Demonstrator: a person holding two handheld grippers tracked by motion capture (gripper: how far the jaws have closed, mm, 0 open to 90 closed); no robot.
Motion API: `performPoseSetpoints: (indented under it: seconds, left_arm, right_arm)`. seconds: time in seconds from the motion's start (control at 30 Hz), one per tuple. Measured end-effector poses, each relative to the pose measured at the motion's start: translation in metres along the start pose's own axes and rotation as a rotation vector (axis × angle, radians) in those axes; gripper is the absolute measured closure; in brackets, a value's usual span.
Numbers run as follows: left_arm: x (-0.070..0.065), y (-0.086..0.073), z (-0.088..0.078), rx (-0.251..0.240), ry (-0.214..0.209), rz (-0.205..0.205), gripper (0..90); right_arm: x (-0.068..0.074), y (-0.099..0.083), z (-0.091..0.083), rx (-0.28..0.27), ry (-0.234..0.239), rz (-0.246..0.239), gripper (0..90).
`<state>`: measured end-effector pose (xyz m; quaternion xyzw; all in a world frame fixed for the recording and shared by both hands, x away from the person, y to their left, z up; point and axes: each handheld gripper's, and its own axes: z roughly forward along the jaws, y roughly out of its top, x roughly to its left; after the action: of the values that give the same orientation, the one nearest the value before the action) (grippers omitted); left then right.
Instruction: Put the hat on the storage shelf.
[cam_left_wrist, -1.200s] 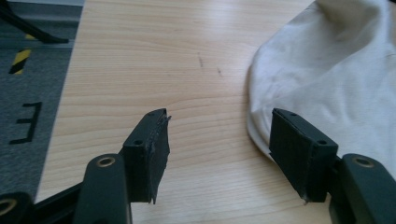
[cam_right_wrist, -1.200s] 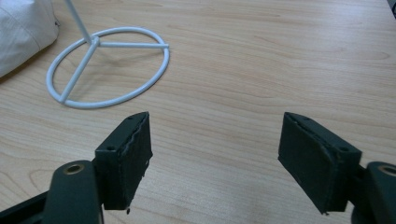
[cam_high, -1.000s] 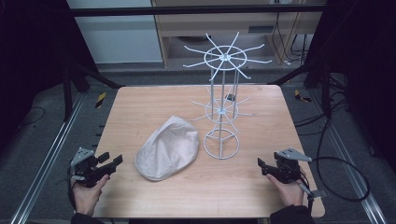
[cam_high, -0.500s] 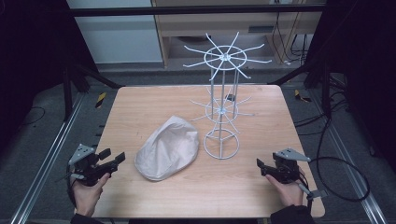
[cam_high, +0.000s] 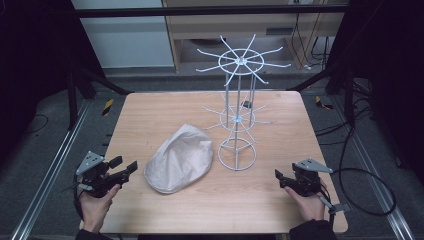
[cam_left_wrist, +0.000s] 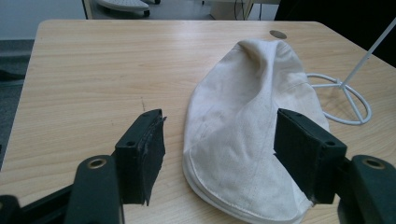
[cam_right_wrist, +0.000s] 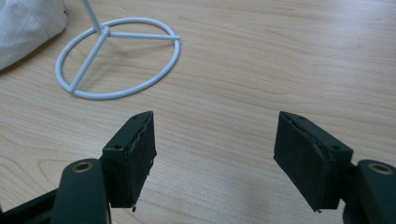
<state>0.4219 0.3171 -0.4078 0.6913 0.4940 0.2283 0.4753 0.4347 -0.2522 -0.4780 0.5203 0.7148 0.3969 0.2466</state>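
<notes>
A cream flat cap (cam_high: 180, 157) lies on the wooden table (cam_high: 150, 115), left of a white wire rack (cam_high: 239, 120) with spoked arms. My left gripper (cam_high: 125, 164) hovers at the front left, pointing at the cap. In the left gripper view its jaws (cam_left_wrist: 219, 149) have just been opening and stand wide apart, with the cap (cam_left_wrist: 252, 126) just ahead and nothing between the pads. My right gripper (cam_high: 279, 179) sits at the front right, open (cam_right_wrist: 215, 149) over bare wood, facing the rack's base ring (cam_right_wrist: 119, 58).
The rack's upper spokes (cam_high: 240, 60) spread wide above the table's back half. Metal frame rails (cam_high: 55, 170) run along both sides beyond the table edges. A cable (cam_high: 370, 195) loops from the right gripper over the floor. Bare wood lies between the cap and the front edge.
The left gripper has lifted slightly and its jaws look a little wider. The right gripper, the cap and the rack have not moved.
</notes>
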Motion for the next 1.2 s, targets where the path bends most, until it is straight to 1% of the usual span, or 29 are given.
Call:
performPoseSetpoints:
  seconds: [0.1,0.17,0.2,0.23,0.27,0.3,0.33,0.4,0.43,0.47,0.57,0.63,0.7,0.73,0.83,1.13,1.17,1.2]
  left_arm:
    - [-0.002,0.001,0.0,0.005,-0.004,0.006,33.1]
    - [-0.004,0.003,0.001,0.006,-0.008,0.01,33.1]
    - [-0.006,0.005,0.003,0.013,-0.015,0.021,33.1]
    - [-0.006,0.005,0.003,0.013,-0.015,0.021,33.1]
    - [-0.009,0.007,0.006,0.022,-0.02,0.035,33.1]
    - [-0.009,0.007,0.006,0.022,-0.02,0.035,33.1]
    - [-0.013,0.01,0.009,0.026,-0.024,0.048,33.1]
    - [-0.014,0.011,0.01,0.027,-0.027,0.051,33.1]
    - [-0.016,0.013,0.011,0.028,-0.03,0.054,33.1]
    - [-0.018,0.016,0.013,0.028,-0.037,0.062,33.0]
    - [-0.02,0.02,0.014,0.028,-0.044,0.067,32.9]
    - [-0.022,0.024,0.015,0.026,-0.046,0.07,32.9]
    - [-0.024,0.028,0.017,0.025,-0.052,0.075,32.9]
    - [-0.026,0.032,0.018,0.026,-0.057,0.087,32.7]
    - [-0.029,0.036,0.02,0.029,-0.062,0.096,32.7]
    - [-0.038,0.047,0.03,0.06,-0.08,0.127,32.2]
    - [-0.039,0.048,0.032,0.063,-0.081,0.129,32.0]
    - [-0.039,0.049,0.033,0.067,-0.082,0.131,31.9]
  right_arm:
    - [-0.001,0.0,0.0,-0.005,-0.007,-0.01,29.3]
    - [0.0,0.0,-0.001,-0.007,-0.007,0.0,29.1]
    - [0.0,0.0,-0.001,-0.01,-0.008,0.0,28.9]
    - [0.0,0.0,-0.001,-0.01,-0.008,0.0,28.9]
    - [0.0,-0.001,-0.002,-0.008,-0.01,0.004,28.7]
    - [0.0,-0.001,-0.002,-0.008,-0.01,0.004,28.7]
    - [0.0,-0.001,-0.002,-0.008,-0.012,0.003,28.6]
    - [0.0,-0.001,-0.002,-0.01,-0.014,0.002,28.6]
    - [-0.001,-0.001,-0.002,-0.014,-0.018,-0.007,28.5]
    - [-0.001,-0.002,-0.002,-0.014,-0.014,-0.005,28.1]
    - [-0.001,-0.002,-0.002,-0.009,-0.008,0.0,27.7]
    - [-0.001,-0.002,-0.001,-0.013,-0.011,-0.009,27.4]
    - [0.0,-0.002,-0.002,-0.013,-0.008,0.0,27.3]
    - [0.0,-0.003,-0.002,-0.016,-0.009,-0.003,26.8]
    - [-0.001,-0.003,-0.001,-0.02,-0.011,-0.016,26.5]
    - [0.0,-0.003,-0.001,-0.02,-0.011,-0.018,26.3]
    - [0.0,-0.003,-0.001,-0.015,-0.002,-0.006,26.4]
    - [0.0,-0.003,0.0,-0.017,-0.006,-0.018,26.4]
